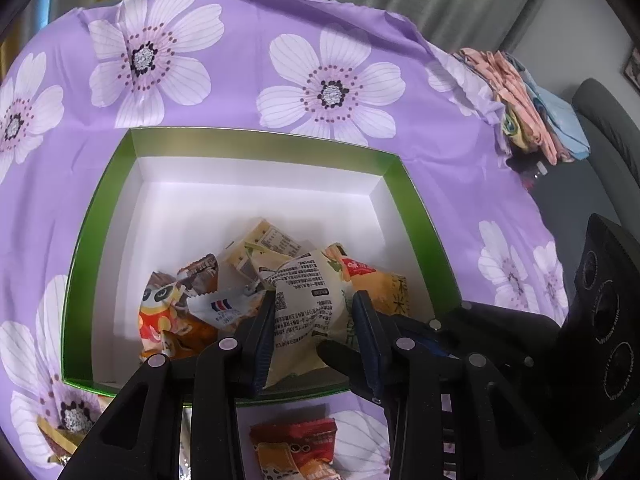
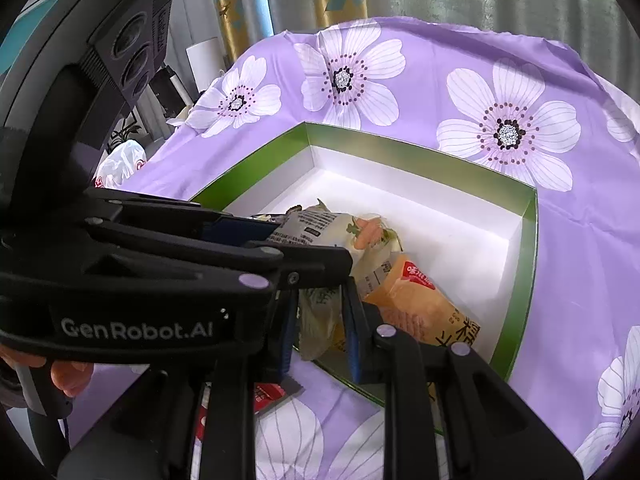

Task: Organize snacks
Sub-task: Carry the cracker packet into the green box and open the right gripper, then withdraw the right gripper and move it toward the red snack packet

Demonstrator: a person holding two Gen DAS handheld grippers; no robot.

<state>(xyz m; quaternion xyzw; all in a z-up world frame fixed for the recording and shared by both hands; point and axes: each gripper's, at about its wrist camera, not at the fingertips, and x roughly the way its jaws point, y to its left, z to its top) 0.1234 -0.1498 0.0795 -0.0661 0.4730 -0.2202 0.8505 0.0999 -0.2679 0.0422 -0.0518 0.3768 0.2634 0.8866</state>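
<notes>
1. A green box [image 1: 100,216] with a white inside stands open on the purple flowered cloth [image 1: 240,92] that covers the tabletop; the far half of its floor is bare, and the snacks are heaped toward the near wall
2. In the heap: a panda-print packet [image 1: 168,312] at the left, a small white wrapper with red and blue stripes [image 1: 222,306] beside it, a pale yellow packet [image 1: 264,244] behind, and an orange packet with a red label [image 1: 384,284] at the right
3. The left tongs [image 1: 316,332] are clenched on a cream packet with black print [image 1: 304,300], held over the near part of the box, just above the heap
4. In the right wrist view the right tongs [image 2: 320,328] are clenched on a pale packet [image 2: 316,316] at the near wall of the box [image 2: 524,264], beside the orange packet [image 2: 416,304]; its print is too hidden to read
5. From that view the left tongs [image 2: 316,256] cross in from the left and cover most of the cream packet [image 2: 316,222]
6. Outside the box, on the cloth just before its near wall, lies a red and orange packet [image 1: 296,448], partly cut off by the frame edge; a gold-edged wrapper [image 1: 56,440] shows at the lower left, mostly hidden by the tongs' frame
7. A fingertip [image 2: 72,376] shows under the left device; the rest of the hand is out of sight
8. Folded cloths [image 1: 532,112] at the tabletop's far right are small and blurred
</notes>
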